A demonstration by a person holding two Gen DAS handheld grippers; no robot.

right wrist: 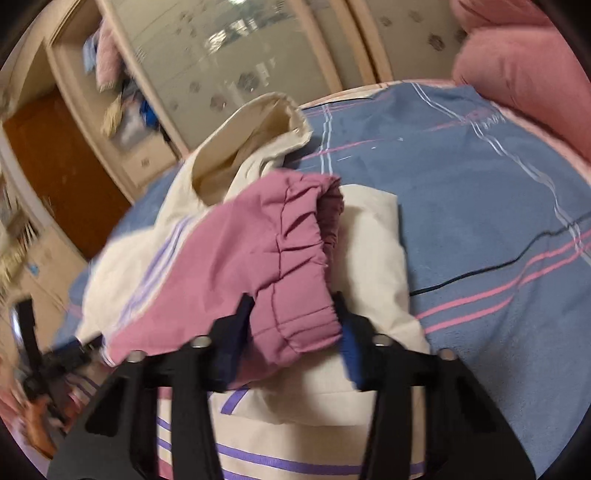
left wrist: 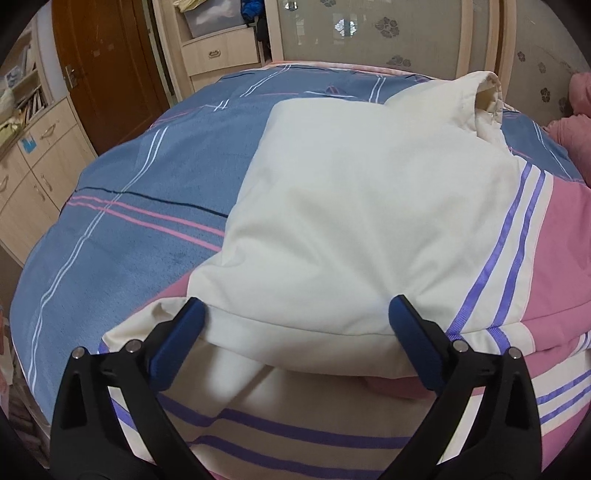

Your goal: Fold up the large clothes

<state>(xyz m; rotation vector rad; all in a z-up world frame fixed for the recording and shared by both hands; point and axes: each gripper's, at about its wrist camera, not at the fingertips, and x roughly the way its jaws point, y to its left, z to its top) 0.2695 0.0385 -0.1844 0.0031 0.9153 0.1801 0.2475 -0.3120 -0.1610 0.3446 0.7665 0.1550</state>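
Note:
A padded jacket, cream with pink panels and purple stripes (left wrist: 362, 229), lies on the bed, partly folded over itself, its cream collar (left wrist: 484, 99) at the far end. My left gripper (left wrist: 295, 325) is open, its blue pads either side of the cream folded hem, not closed on it. In the right wrist view the jacket's pink sleeve with an elastic cuff (right wrist: 291, 266) lies across the cream body (right wrist: 373, 258). My right gripper (right wrist: 291, 325) has its jaws apart around the cuff end of the sleeve; whether the pads press it is unclear.
The bed has a blue cover with pink and white stripes (left wrist: 140, 192) (right wrist: 480, 206). A pink pillow or blanket (right wrist: 517, 66) lies at the bed's far right. Wooden cabinets (left wrist: 33, 173), a brown door (left wrist: 107, 66) and a glass-fronted wardrobe (left wrist: 369, 29) stand beyond.

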